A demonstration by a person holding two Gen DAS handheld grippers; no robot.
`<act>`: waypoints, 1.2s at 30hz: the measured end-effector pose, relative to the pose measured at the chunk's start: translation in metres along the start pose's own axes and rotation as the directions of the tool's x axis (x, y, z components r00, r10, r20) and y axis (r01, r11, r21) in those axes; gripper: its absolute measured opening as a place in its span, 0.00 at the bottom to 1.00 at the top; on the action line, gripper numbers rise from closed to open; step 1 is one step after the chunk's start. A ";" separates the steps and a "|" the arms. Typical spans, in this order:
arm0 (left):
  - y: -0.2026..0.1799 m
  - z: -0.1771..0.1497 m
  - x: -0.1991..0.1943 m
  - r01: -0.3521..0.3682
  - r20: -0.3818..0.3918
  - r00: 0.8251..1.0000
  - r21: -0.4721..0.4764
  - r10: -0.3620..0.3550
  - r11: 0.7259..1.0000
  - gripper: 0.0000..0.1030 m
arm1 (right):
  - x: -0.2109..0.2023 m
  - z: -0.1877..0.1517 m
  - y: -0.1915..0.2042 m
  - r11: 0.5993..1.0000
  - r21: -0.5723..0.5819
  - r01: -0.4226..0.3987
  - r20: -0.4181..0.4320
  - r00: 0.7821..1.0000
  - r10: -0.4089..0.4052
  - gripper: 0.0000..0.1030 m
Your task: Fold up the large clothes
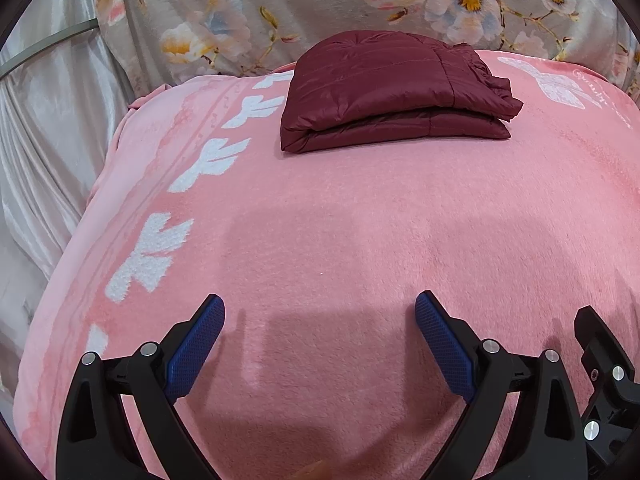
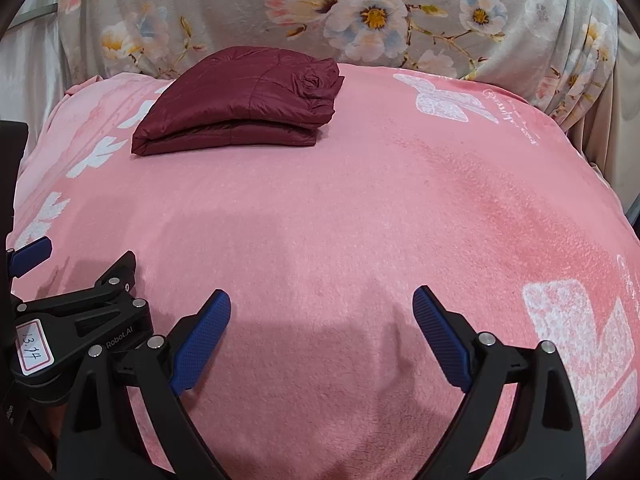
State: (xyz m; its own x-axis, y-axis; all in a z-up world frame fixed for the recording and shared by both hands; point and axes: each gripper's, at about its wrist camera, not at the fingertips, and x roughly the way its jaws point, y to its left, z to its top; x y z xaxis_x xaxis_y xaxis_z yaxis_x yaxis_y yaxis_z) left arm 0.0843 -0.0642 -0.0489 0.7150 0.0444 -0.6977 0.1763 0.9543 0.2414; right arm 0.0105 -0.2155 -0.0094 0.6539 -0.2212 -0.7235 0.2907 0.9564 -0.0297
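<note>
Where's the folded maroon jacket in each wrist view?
Left wrist: folded maroon jacket at upper centre, far across the pink blanket.
Right wrist: same jacket at upper left of centre.
Shared landmark: floral fabric behind the blanket, directly beyond the jacket.

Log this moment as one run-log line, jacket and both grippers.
maroon jacket: folded, on pink blanket | left gripper: open, empty | right gripper: open, empty | both apart from jacket
</note>
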 end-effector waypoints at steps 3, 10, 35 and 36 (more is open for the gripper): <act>0.000 0.000 0.000 0.000 -0.001 1.000 0.001 0.000 1.000 0.91 | 0.000 0.000 0.000 1.000 0.000 0.000 0.000 1.000 0.000 0.87; 0.000 0.000 0.000 -0.002 -0.001 1.000 0.001 0.002 1.000 0.89 | 0.000 0.000 0.000 1.000 -0.001 0.001 0.000 1.000 -0.001 0.87; 0.000 0.001 -0.001 -0.001 0.001 1.000 0.003 0.001 1.000 0.82 | 0.000 0.000 0.002 1.000 -0.001 0.002 0.000 1.000 -0.002 0.87; 0.000 0.001 -0.001 -0.002 0.001 1.000 0.003 0.001 1.000 0.82 | 0.000 0.000 0.002 1.000 -0.001 0.002 0.001 1.000 -0.002 0.87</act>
State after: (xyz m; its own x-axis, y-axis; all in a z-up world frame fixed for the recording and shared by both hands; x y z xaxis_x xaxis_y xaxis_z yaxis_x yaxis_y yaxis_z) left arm 0.0843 -0.0646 -0.0476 0.7162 0.0454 -0.6964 0.1774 0.9532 0.2446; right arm 0.0104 -0.2137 -0.0096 0.6539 -0.2235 -0.7228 0.2917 0.9560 -0.0318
